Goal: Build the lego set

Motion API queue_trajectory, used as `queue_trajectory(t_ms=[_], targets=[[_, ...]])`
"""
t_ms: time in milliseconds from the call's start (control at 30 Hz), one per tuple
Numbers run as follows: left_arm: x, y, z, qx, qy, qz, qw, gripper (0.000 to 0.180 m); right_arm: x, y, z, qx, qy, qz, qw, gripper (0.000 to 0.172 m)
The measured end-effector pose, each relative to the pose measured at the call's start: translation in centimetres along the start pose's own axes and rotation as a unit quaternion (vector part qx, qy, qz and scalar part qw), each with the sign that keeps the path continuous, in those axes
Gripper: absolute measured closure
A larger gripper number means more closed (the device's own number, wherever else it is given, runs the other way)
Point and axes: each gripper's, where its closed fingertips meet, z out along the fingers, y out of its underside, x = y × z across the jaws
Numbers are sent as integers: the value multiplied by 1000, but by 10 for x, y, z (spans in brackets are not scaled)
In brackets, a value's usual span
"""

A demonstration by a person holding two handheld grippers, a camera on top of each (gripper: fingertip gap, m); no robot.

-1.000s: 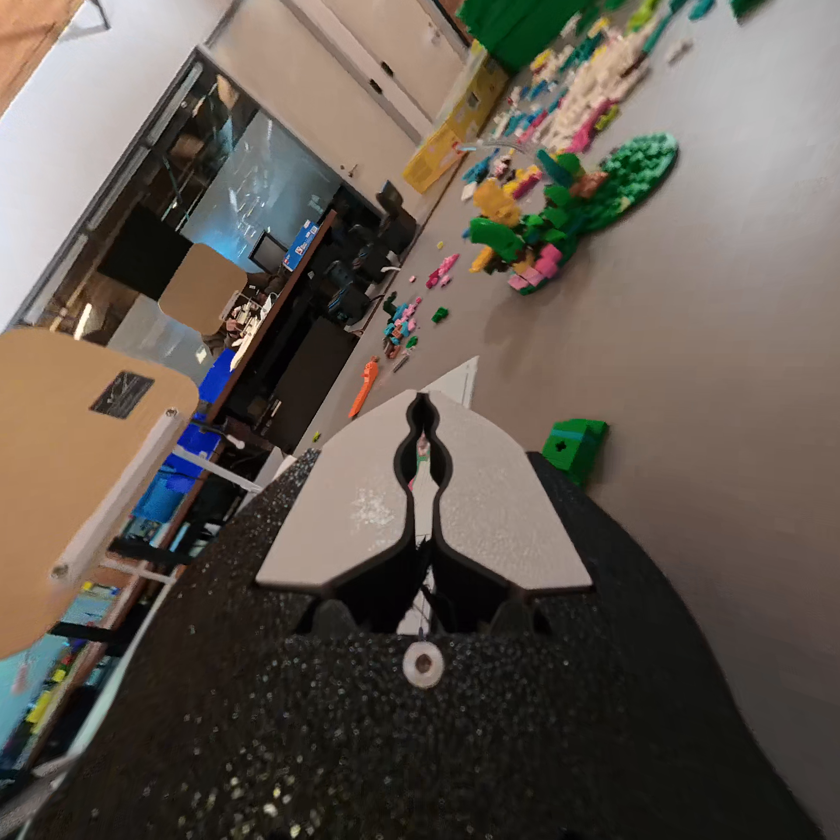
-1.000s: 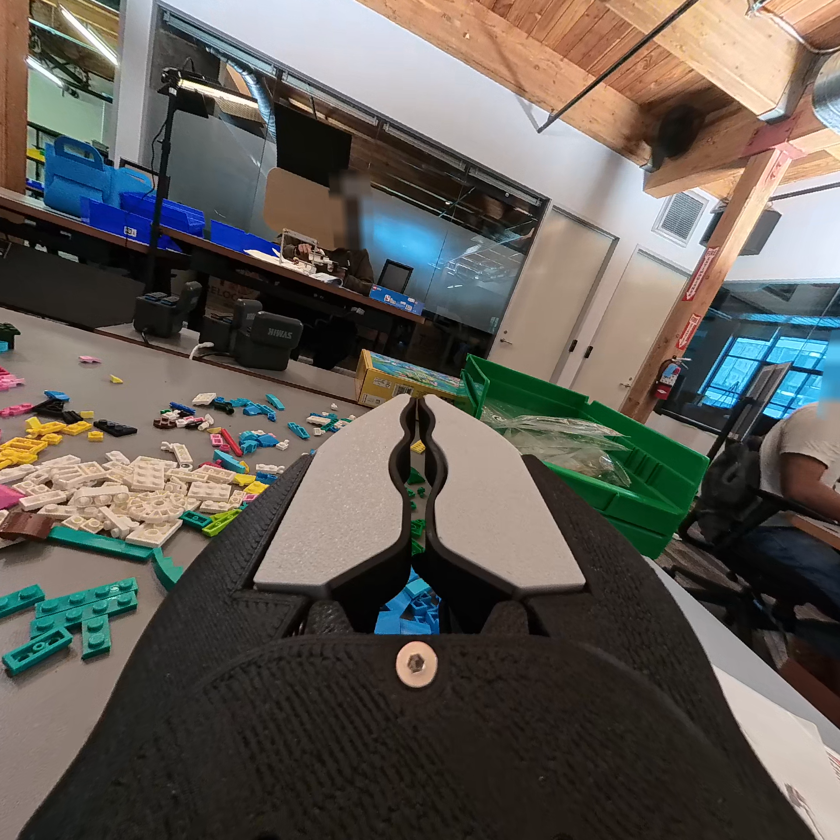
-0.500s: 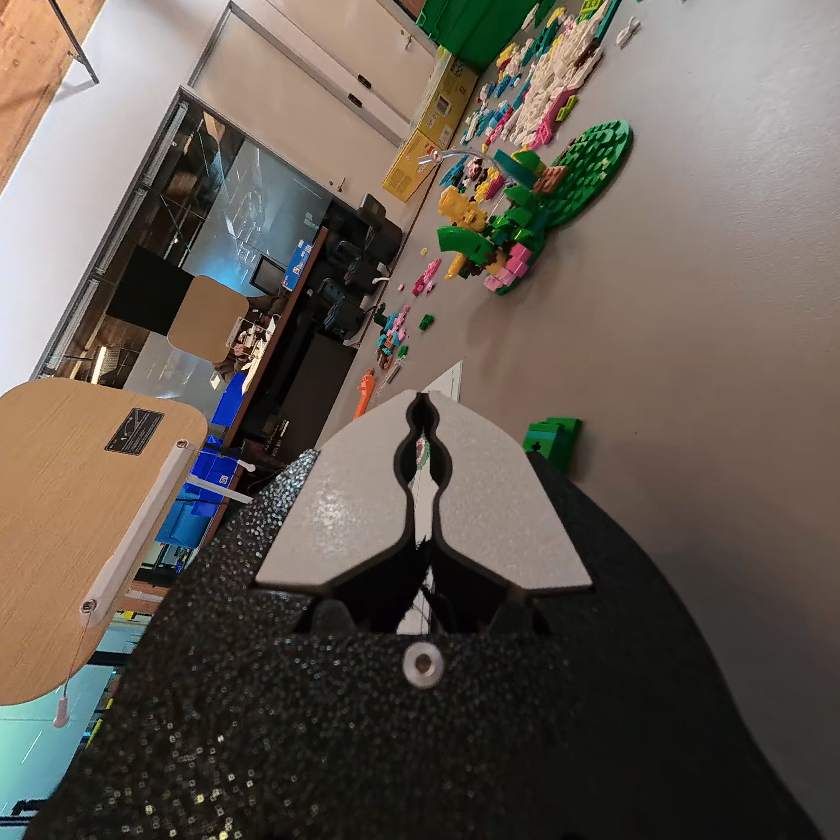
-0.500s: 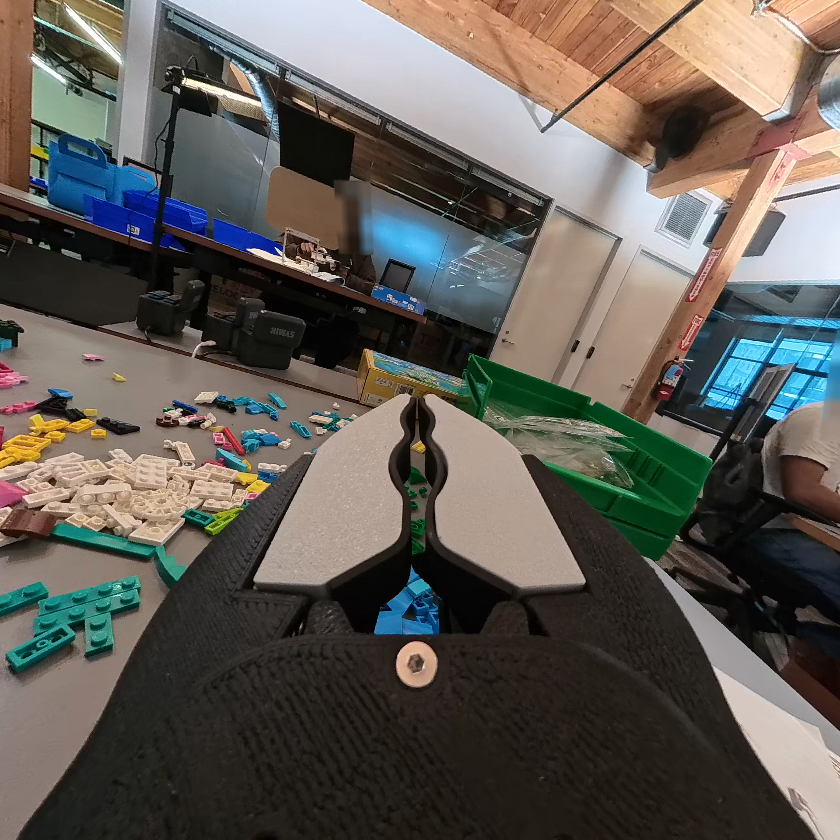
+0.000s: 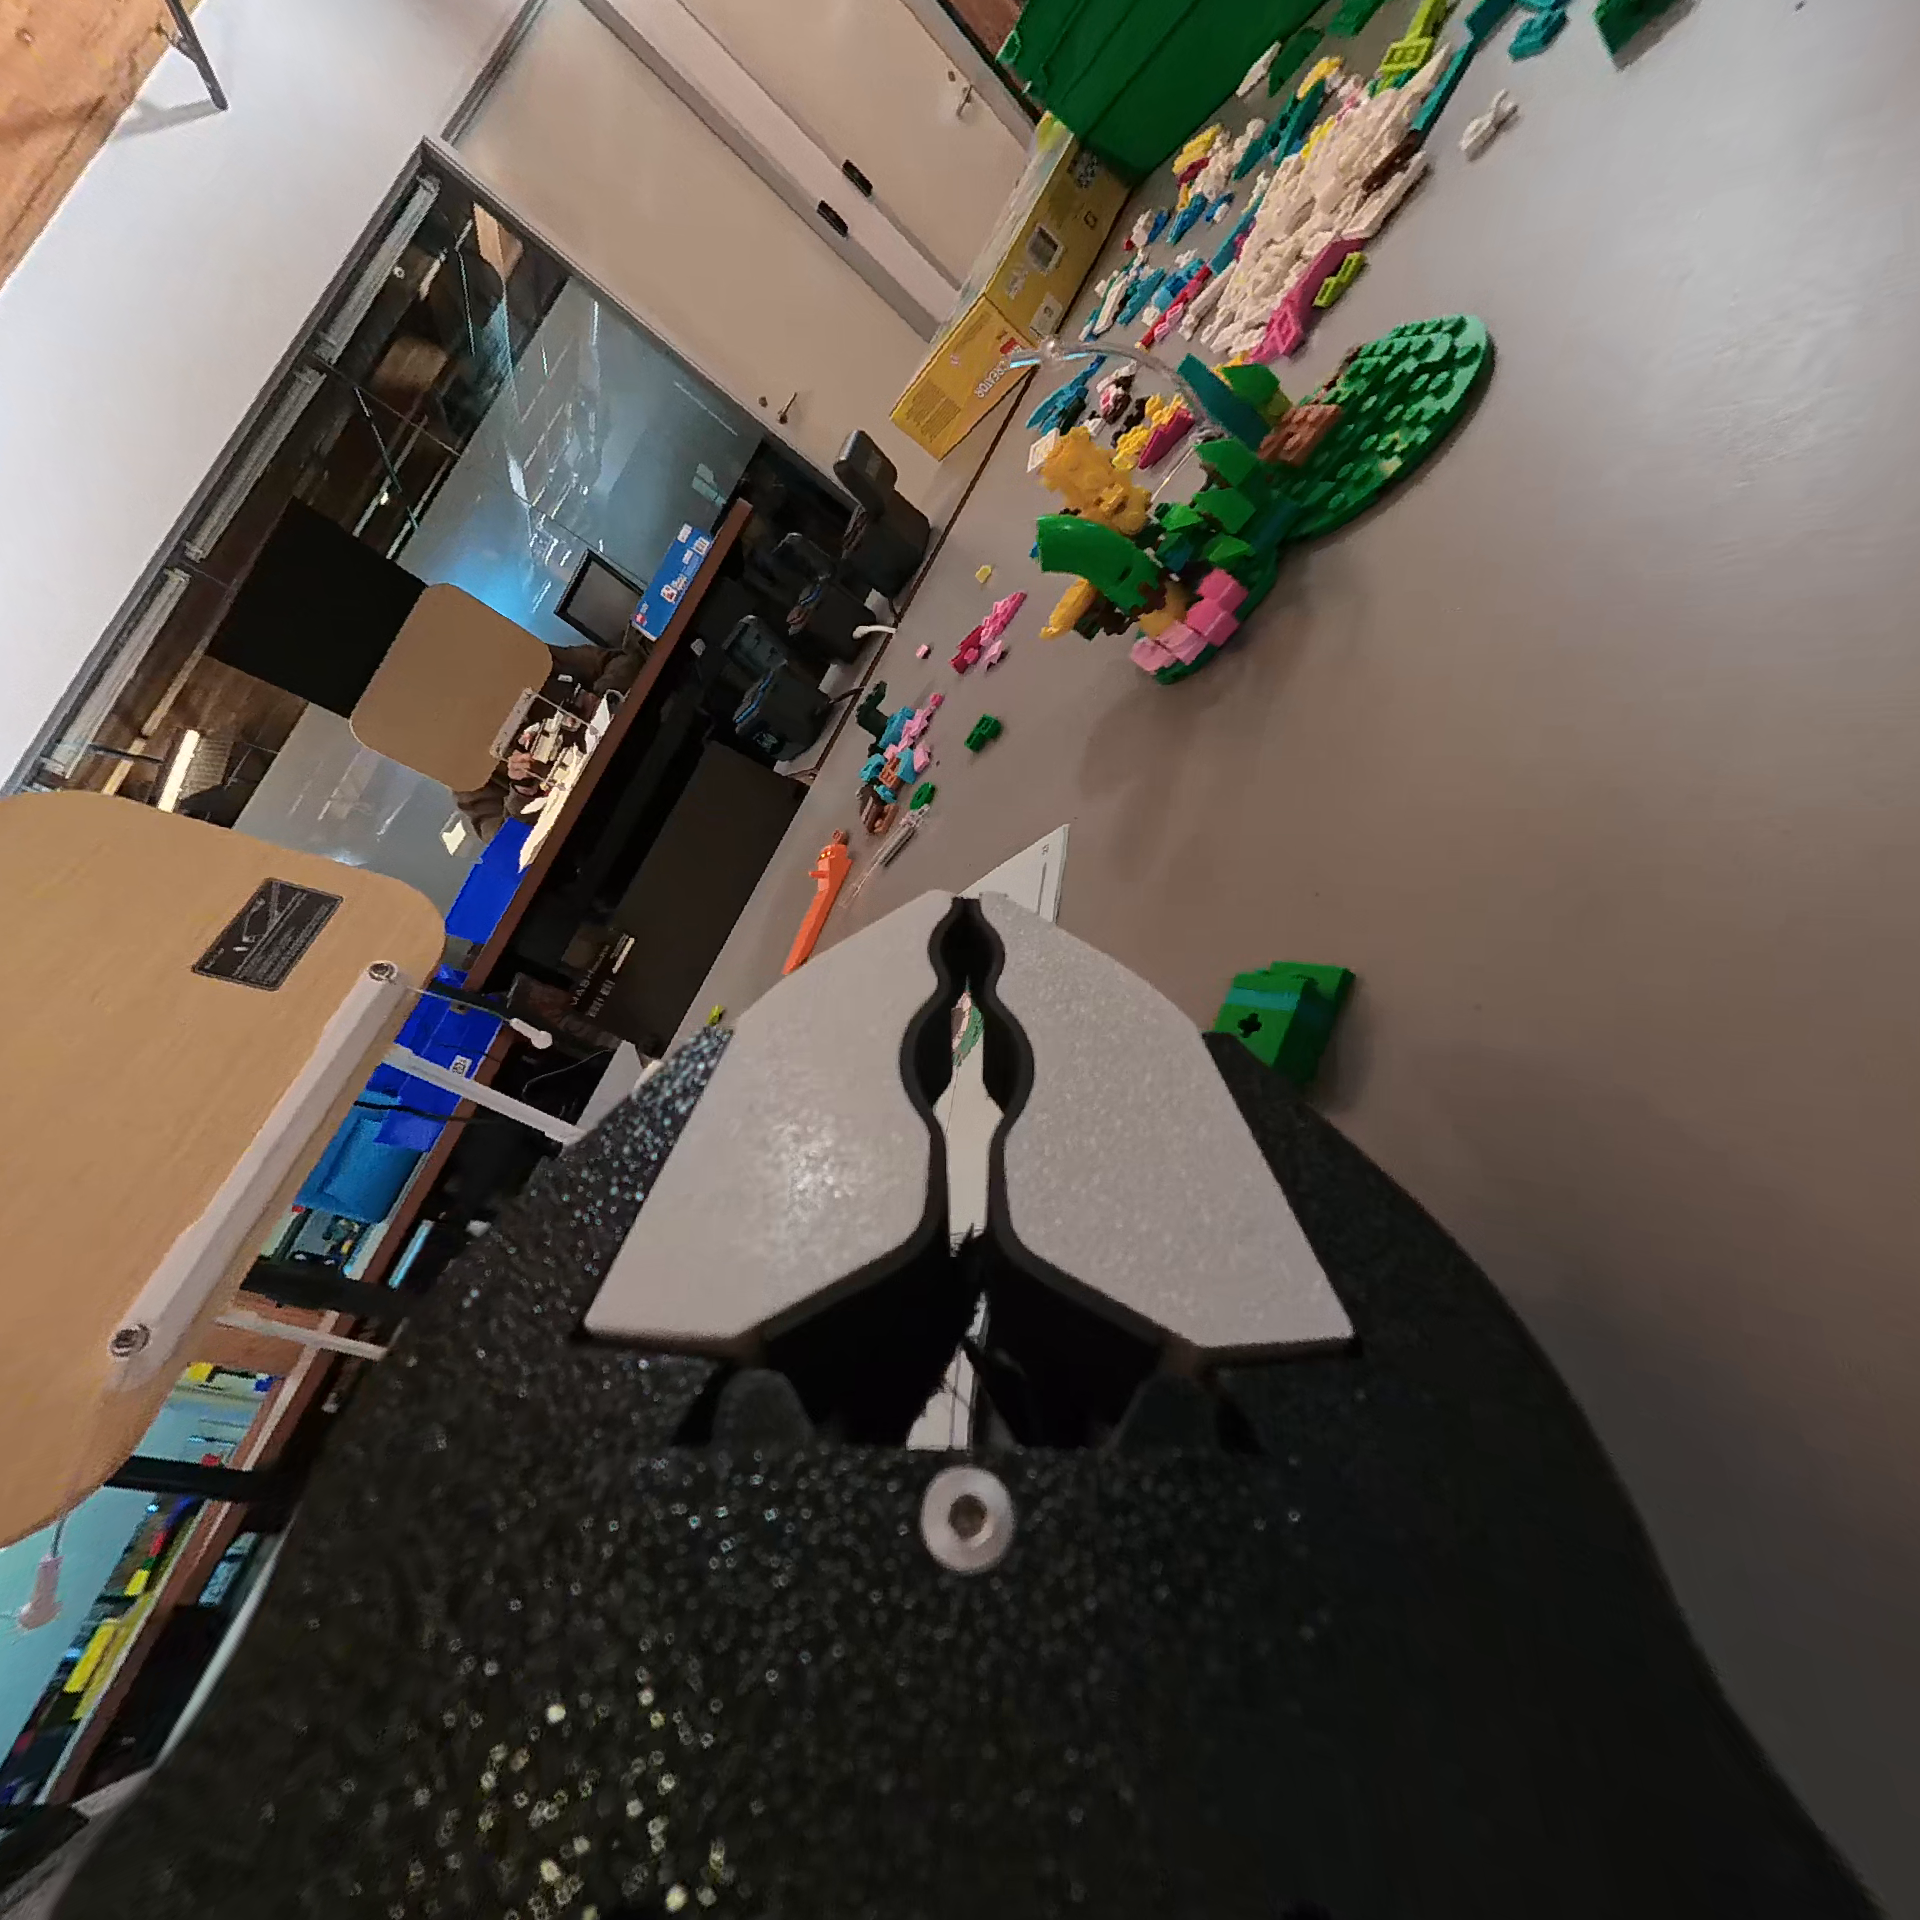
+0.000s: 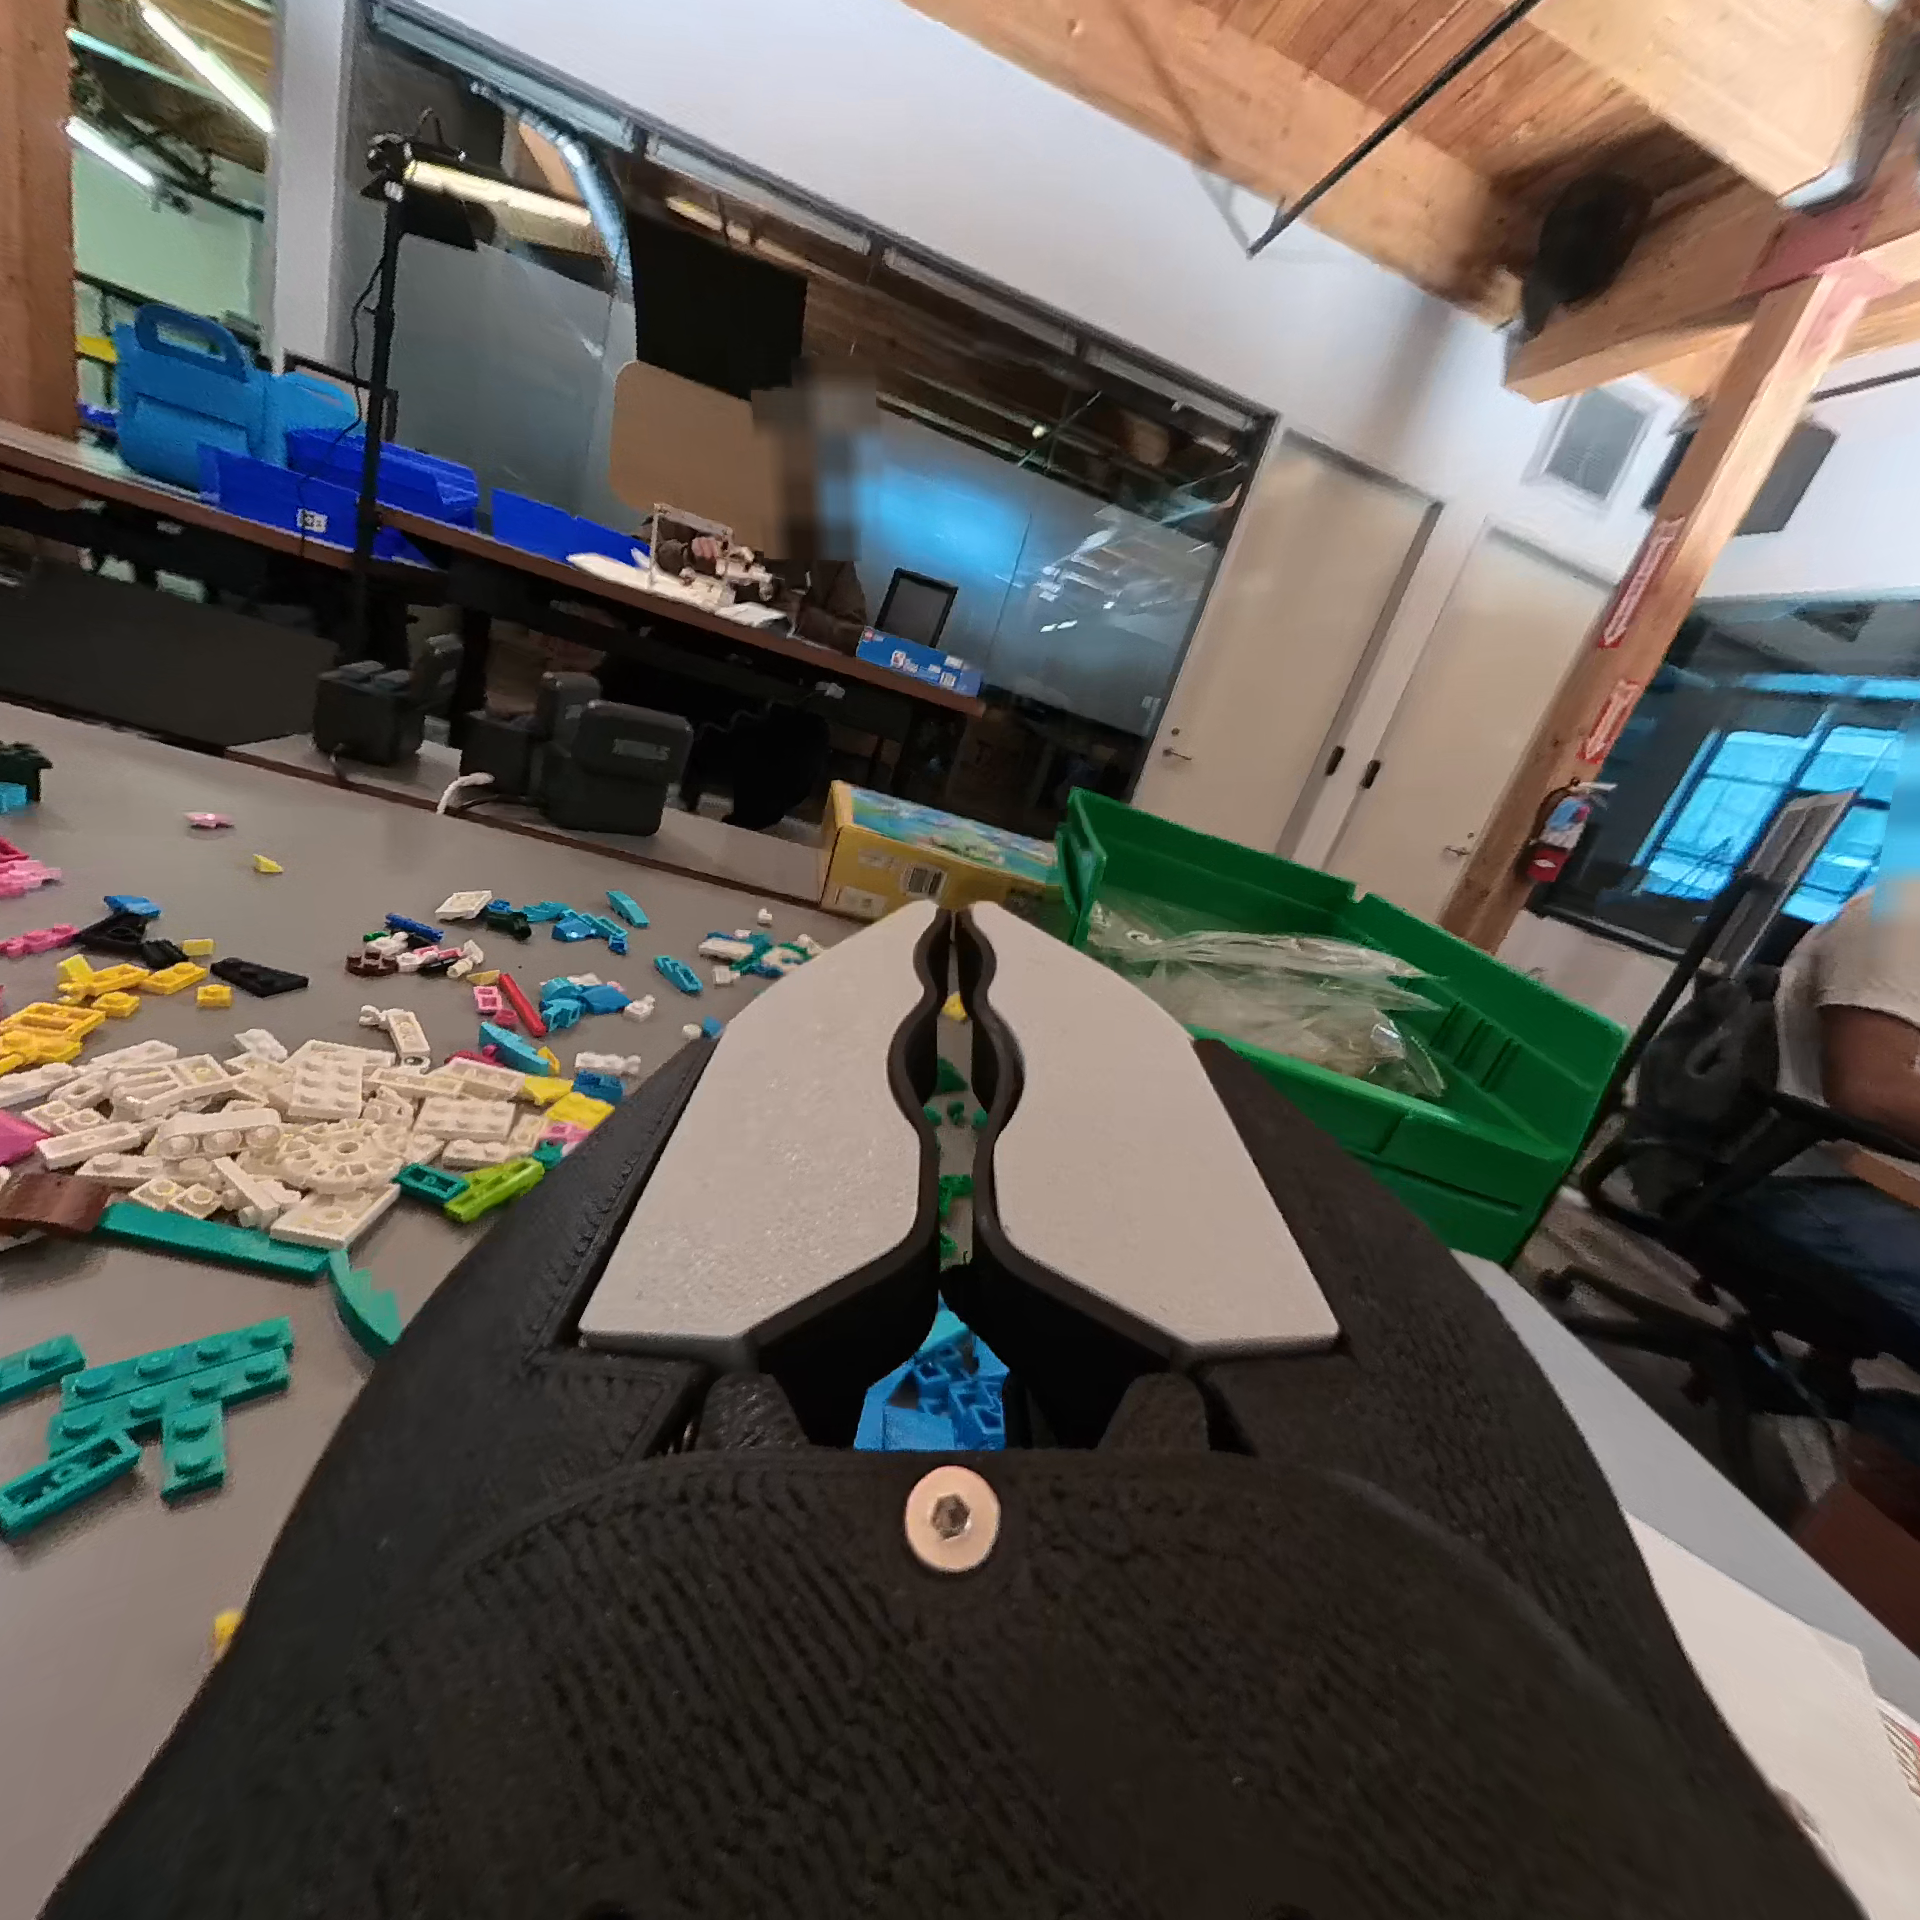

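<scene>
My left gripper [image 5: 966, 912] is shut, its fingertips together with nothing between them. It hangs tilted over a grey table [image 5: 1558, 935], near a white paper sheet [image 5: 1029, 868], an orange brick tool [image 5: 821, 914] and a green block [image 5: 1283, 1013]. A toy brick build on a round green plate [image 5: 1392, 416] stands farther off. My right gripper [image 6: 951, 916] is also shut with nothing in it. It is above the same table [image 6: 156, 1621], with a pile of white bricks [image 6: 260, 1122] to its left and blue bricks [image 6: 935, 1392] below its fingers.
Teal plates [image 6: 135, 1403] lie at the near left. A green bin [image 6: 1507, 1122] with plastic bags and a yellow box [image 6: 914, 862] stand at the far right. A wooden chair seat [image 5: 135, 1091] is close on the left. People sit at the sides and behind. The left gripper's tips are roughly 45 cm from the right gripper's. To reach the green block [image 5: 1283, 1013] in a straight line is about 6 cm for my left fingers, about 50 cm for my right.
The left wrist view has rolled and shifted a little, so the brick build and green block have slid slightly in frame. The right gripper has barely moved. Both stay shut.
</scene>
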Motion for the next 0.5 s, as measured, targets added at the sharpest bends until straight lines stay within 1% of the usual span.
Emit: queue_trajectory(t_ms=[100,200,267,333,367,433,500], targets=[[-3,2,1,-2,-1,-19,1000,180,9,6,1,-43,-47,8,998,171],[-8,6,2,-8,-7,-42,999,180,19,26,0,-117,-108,40,986,166],[-13,8,2,-9,-15,-62,998,180,21,44,-4,-174,-154,68,970,163],[-22,9,2,-5,-30,-92,995,180,22,59,-10,-216,-193,86,953,160],[-28,8,2,1,-42,-113,993,180,18,63,-14,-230,-220,93,943,160],[-38,6,7,12,-61,-153,986,180,3,67,-26,-256,-294,114,914,159],[-41,6,16,14,-58,-195,979,180,-7,65,-30,-259,-332,114,900,156]])
